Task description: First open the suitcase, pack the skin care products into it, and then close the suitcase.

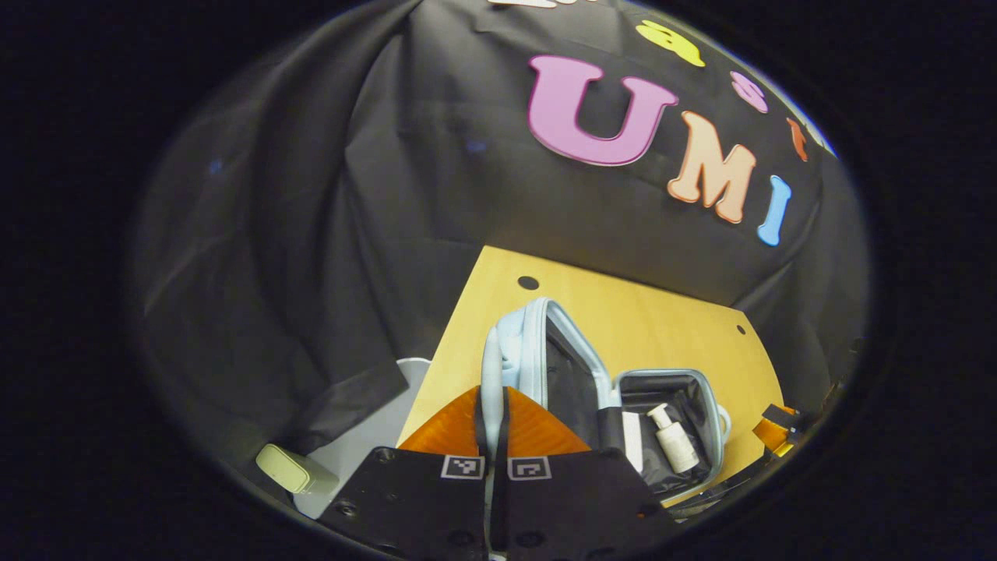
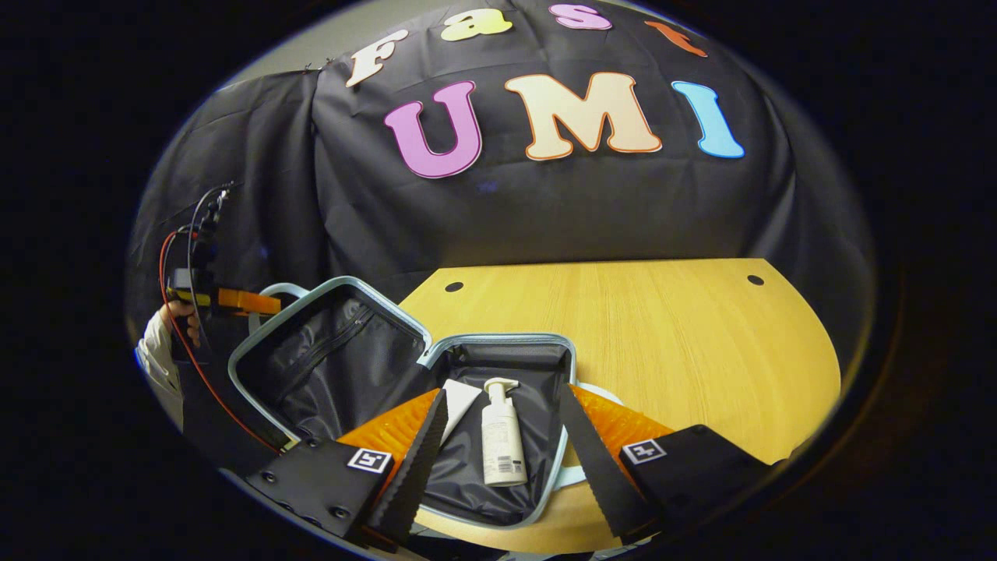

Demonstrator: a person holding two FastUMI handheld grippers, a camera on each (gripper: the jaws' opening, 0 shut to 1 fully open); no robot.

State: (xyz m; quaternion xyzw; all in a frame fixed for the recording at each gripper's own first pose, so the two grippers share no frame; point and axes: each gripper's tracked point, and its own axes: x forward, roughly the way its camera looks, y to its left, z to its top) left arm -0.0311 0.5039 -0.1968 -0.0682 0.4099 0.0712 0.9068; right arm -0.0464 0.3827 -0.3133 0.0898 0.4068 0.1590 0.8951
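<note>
A pale blue suitcase stands open on the wooden table. Its lid is raised at a slant and its base lies flat. Inside the base lie a white pump bottle and a flat white item beside it. My right gripper hangs open over the base, a finger on either side of the bottle, not touching it. My left gripper is shut on the lid's rim; it is also in the right gripper view, held by a hand at the lid's far edge. The bottle lies in the base.
A pale green box-like item rests on a grey surface left of the table. The table has small round holes near its back edge, with bare wood to the right of the suitcase. Red and black cables trail from the left gripper.
</note>
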